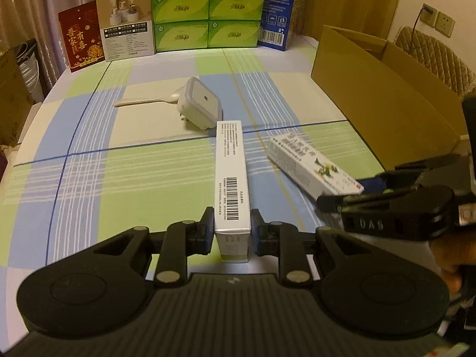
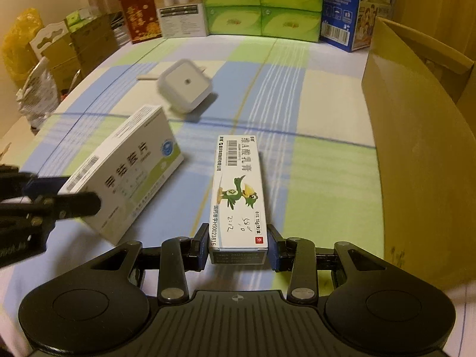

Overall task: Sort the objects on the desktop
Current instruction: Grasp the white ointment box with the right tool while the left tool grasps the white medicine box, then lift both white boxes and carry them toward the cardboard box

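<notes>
Left black two-finger gripper [image 1: 232,229] angled down, jaws clamped on the near end of a flat white cardboard box [image 1: 231,184]. Right black two-finger gripper [image 2: 237,244] likewise angled down, jaws pinching a long white duck-printed carton [image 2: 238,196].

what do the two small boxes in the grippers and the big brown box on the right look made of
Bird-print box in the right gripper: thin printed card, slightly glossy, with crisp folded edges. White barcode box in the left gripper: the same kind of card, with a sheen. Brown box: matte cardboard, probably corrugated, with an open flap.
</notes>
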`<control>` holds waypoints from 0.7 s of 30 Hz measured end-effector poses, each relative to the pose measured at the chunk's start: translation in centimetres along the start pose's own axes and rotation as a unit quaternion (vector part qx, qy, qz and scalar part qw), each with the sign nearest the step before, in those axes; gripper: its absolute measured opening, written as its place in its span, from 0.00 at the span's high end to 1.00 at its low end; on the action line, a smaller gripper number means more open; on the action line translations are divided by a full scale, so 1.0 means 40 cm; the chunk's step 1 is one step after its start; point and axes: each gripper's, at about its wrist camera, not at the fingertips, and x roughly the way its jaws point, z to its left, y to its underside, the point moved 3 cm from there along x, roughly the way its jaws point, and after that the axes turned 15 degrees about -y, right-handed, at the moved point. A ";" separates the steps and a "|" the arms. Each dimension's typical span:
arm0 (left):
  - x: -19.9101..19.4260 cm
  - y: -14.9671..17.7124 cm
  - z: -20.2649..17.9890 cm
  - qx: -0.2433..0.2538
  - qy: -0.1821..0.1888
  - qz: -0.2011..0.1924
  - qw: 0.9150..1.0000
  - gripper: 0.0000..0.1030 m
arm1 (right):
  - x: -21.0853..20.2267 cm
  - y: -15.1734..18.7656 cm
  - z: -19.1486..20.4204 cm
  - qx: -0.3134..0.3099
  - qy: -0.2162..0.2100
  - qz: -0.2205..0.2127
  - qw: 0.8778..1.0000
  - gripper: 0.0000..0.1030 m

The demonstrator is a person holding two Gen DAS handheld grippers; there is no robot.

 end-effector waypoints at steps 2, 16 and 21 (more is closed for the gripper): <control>0.005 0.002 0.003 -0.007 0.011 0.006 1.000 0.80 | 0.003 0.008 0.004 0.000 -0.002 0.000 1.000 0.64; 0.091 -0.049 -0.005 0.008 0.016 0.020 1.000 0.73 | 0.038 -0.018 -0.027 0.003 0.009 0.003 1.000 0.55; 0.111 -0.055 -0.028 0.042 0.023 0.031 0.998 0.73 | 0.048 -0.029 -0.021 -0.022 0.014 0.005 1.000 0.55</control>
